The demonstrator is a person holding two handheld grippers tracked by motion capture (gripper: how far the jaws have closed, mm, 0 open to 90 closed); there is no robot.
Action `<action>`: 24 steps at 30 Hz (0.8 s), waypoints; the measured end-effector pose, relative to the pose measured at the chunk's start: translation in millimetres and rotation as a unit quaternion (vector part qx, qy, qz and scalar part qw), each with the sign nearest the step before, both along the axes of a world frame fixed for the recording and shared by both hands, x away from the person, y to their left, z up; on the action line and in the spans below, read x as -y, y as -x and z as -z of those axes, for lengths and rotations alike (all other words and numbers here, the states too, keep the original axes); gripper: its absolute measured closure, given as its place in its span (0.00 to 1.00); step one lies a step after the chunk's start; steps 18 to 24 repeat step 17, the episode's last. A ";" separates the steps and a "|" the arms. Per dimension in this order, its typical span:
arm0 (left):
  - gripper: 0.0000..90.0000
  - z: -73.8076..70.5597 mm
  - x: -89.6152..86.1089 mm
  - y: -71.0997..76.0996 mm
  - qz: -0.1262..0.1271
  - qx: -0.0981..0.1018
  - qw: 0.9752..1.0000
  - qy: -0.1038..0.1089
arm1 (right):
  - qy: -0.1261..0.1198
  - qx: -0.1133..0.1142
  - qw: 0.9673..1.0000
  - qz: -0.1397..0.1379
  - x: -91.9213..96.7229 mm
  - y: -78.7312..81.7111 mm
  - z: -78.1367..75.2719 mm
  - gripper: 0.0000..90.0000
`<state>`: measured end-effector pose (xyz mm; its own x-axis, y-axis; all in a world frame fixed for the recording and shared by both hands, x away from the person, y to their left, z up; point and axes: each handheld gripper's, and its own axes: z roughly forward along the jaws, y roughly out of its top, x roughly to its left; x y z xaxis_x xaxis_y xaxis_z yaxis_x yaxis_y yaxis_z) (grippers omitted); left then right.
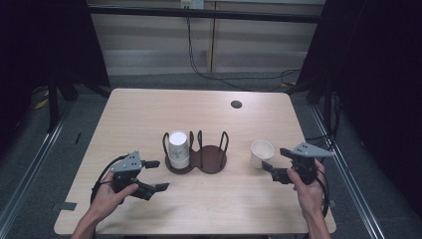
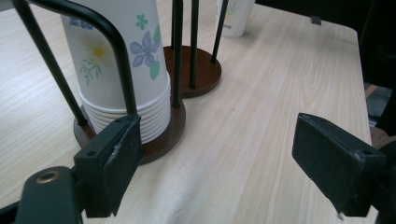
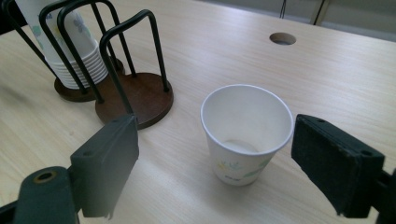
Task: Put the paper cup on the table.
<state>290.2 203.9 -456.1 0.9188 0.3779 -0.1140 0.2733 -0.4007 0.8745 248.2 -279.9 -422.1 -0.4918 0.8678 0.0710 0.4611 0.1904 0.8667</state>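
The right gripper (image 1: pixel 275 160) hovers wide open, nothing between its jaws, just right of a single paper cup (image 1: pixel 262 153) standing upright on the table (image 1: pixel 149 109) — apart from it. The left gripper (image 1: pixel 157 175) is wide open too, near-left of the cup holder (image 1: pixel 199 158), whose left ring holds an upside-down cup stack (image 1: pixel 178 149)
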 end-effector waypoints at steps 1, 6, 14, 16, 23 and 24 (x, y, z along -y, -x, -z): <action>0.18 0.3 -0.4 0.1 -0.002 -0.004 1.000 0.003 | -0.008 0.005 1.000 -0.001 1.3 2.8 2.7 0.15; 0.18 3.3 -3.7 -0.6 -0.013 -0.014 1.000 0.012 | -0.031 0.035 0.999 0.013 7.0 19.5 20.4 0.15; 0.18 10.3 -5.9 0.3 -0.022 -0.023 0.999 0.016 | -0.063 0.053 0.996 0.037 9.6 34.2 53.1 0.15; 0.18 15.2 -7.1 0.6 -0.036 -0.031 0.999 0.007 | -0.048 0.053 0.996 0.045 12.4 33.2 53.9 0.15; 0.18 16.4 -7.7 1.2 -0.038 -0.032 0.999 0.004 | -0.045 0.052 0.996 0.050 13.3 32.8 54.5 0.15; 0.18 16.4 -7.7 1.2 -0.038 -0.032 0.999 0.004 | -0.045 0.052 0.996 0.050 13.3 32.8 54.5 0.15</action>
